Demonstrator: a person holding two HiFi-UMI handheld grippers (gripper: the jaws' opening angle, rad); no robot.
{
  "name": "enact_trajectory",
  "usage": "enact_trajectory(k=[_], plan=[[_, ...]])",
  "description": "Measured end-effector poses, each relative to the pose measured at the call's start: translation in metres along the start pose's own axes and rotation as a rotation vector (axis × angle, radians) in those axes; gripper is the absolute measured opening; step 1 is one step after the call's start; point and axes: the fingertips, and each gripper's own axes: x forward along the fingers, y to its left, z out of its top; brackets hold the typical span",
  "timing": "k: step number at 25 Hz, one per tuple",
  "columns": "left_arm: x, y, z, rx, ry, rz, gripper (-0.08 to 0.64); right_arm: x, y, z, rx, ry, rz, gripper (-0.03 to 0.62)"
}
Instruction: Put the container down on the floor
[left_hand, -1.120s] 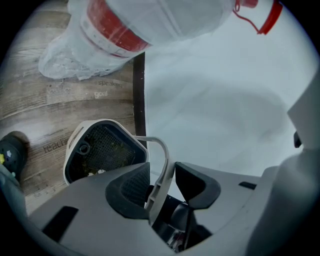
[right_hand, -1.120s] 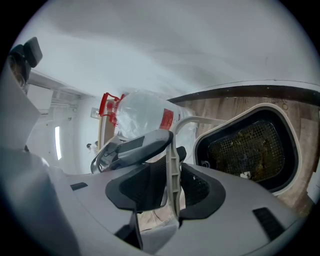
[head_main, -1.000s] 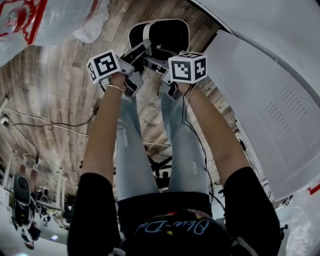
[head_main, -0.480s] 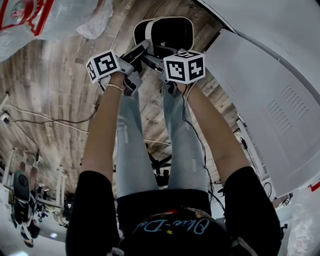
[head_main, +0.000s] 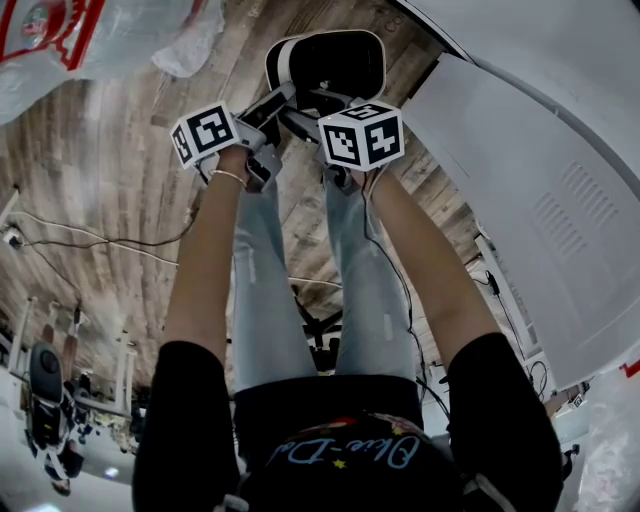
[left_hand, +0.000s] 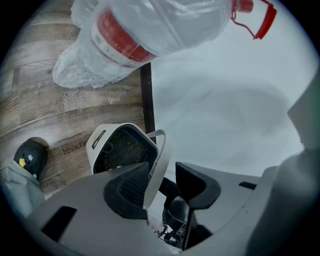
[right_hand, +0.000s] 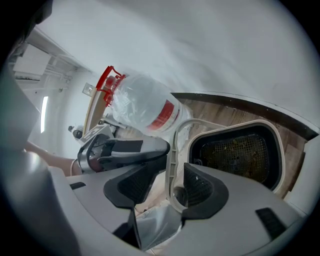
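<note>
The container (head_main: 335, 65) is a white tub with a dark mesh inside, and it sits on the wooden floor ahead of the person's feet. Its thin white handle (left_hand: 159, 150) rises between the jaws of my left gripper (left_hand: 162, 172). It leans on the left pad, with a gap to the right pad. My right gripper (right_hand: 170, 177) straddles the same handle (right_hand: 172, 165) from the other side. Its jaws are opening, and the handle lies by the right pad, clear of the left one. In the head view both grippers, left (head_main: 285, 95) and right (head_main: 318, 112), meet at the container's near rim.
A clear bottle with a red label and red cap, wrapped in plastic (left_hand: 150, 30), lies on the floor to the left. A large white panel (head_main: 540, 180) fills the right side. Thin cables (head_main: 100, 245) cross the floor. The person's shoe (left_hand: 30, 155) is beside the container.
The right gripper's cube has shifted a little left and tilted. The container sits slightly higher and further right in the head view. The left gripper has barely moved.
</note>
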Motion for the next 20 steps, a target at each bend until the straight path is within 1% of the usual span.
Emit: enact_trajectory(k=[5,9,11,13,15,20], plan=[[-0.003,0.003,-0.003,-0.003,0.003,0.006,0.161,-0.003,0.004,-0.005,0.028,-0.005,0.014,0.195],[-0.007,0.012,0.0,0.049,-0.003,0.068,0.161,-0.005,0.005,-0.004,0.041,-0.02,0.022,0.193],[-0.011,0.017,0.0,0.061,-0.005,0.098,0.162,-0.007,0.007,-0.003,0.052,-0.033,0.028,0.189],[-0.013,0.02,0.0,0.071,-0.004,0.113,0.163,-0.008,0.009,-0.001,0.06,-0.046,0.033,0.172],[-0.015,0.021,0.0,0.079,-0.003,0.126,0.161,-0.012,0.007,0.002,0.068,-0.064,0.024,0.125],[-0.019,0.028,0.001,0.052,-0.027,0.152,0.156,-0.025,-0.002,0.006,0.107,-0.101,0.003,0.029]])
